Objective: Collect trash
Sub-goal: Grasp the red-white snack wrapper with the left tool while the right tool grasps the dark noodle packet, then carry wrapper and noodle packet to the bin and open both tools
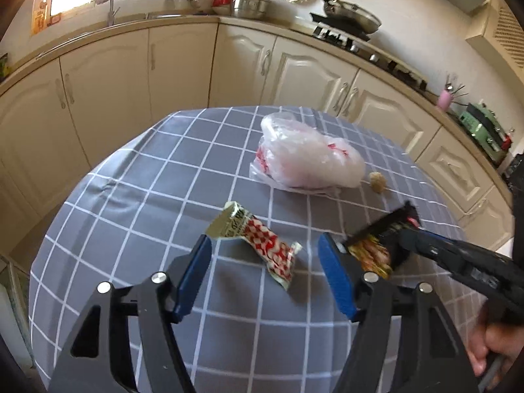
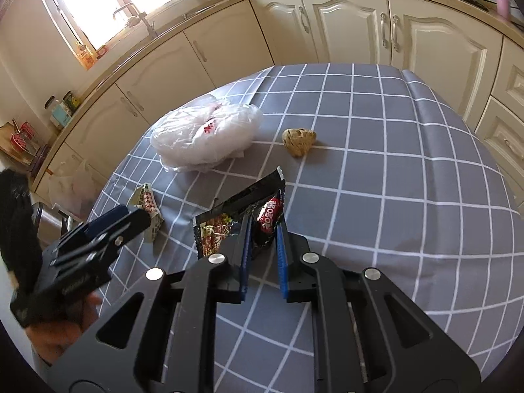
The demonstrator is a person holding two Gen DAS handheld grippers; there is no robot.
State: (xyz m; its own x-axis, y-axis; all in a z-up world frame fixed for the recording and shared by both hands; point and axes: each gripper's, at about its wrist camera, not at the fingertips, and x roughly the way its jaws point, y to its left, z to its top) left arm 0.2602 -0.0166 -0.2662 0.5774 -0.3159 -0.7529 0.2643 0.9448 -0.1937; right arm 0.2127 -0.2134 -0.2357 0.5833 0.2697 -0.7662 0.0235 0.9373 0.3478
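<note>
My right hand-held gripper [image 2: 263, 229] is clamped on one black snack wrapper [image 2: 242, 216], pinched between its blue pads at the lower middle of the right wrist view, with the wrapper's far end sticking up over the cloth. My left hand-held gripper [image 1: 265, 255] has its jaws spread wide with nothing between them, low in the left wrist view, just in front of one crumpled red-and-white checked wrapper [image 1: 258, 242] that lies flat on the desk between the pads. So I count two wrappers: one held, one lying loose. Beyond them, toward the middle of each frame, sits one white plastic bag [image 1: 304, 160] with red print, bunched up, and just beside it one small tan crumpled wad [image 2: 298, 140], apart from the bag. That makes four pieces of trash in all. The desk [image 2: 409, 180] is covered with a grey cloth crossed by white grid lines. Around it runs a kitchen with cream cabinet doors [image 1: 183, 65] along the upper part of both views, a bright window [image 2: 111, 3] and a faucet at the upper left, and a frying pan [image 1: 353, 16] on the stove at the upper right of the left wrist view.
</note>
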